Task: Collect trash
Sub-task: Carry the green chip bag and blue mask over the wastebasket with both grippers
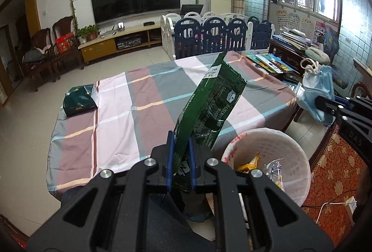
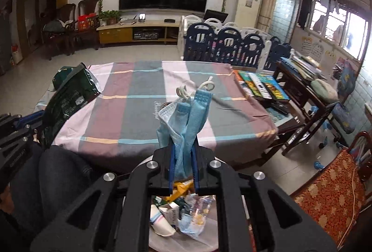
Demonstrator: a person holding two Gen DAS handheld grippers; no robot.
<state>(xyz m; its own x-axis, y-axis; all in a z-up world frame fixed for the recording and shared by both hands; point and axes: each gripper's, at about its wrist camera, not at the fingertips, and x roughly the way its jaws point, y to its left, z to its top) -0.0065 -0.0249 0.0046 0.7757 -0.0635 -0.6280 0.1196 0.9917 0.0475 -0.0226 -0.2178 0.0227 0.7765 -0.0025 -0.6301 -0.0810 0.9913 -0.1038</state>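
Note:
My left gripper (image 1: 181,152) is shut on a green snack wrapper (image 1: 209,105) and holds it upright over the near edge of the table, just left of the white trash bin (image 1: 293,142). My right gripper (image 2: 183,156) is shut on a blue face mask (image 2: 186,117) and holds it above the bin, whose trash (image 2: 183,212) shows below the fingers. The mask (image 1: 318,91) and right gripper also show at the right of the left wrist view. The wrapper also shows at the left of the right wrist view (image 2: 67,98).
A table with a checked cloth (image 1: 121,112) lies ahead. A dark green packet (image 1: 81,99) sits at its far left. Books (image 2: 260,84) lie on a side table at the right. A patterned red chair seat (image 2: 330,194) stands to the right of the bin.

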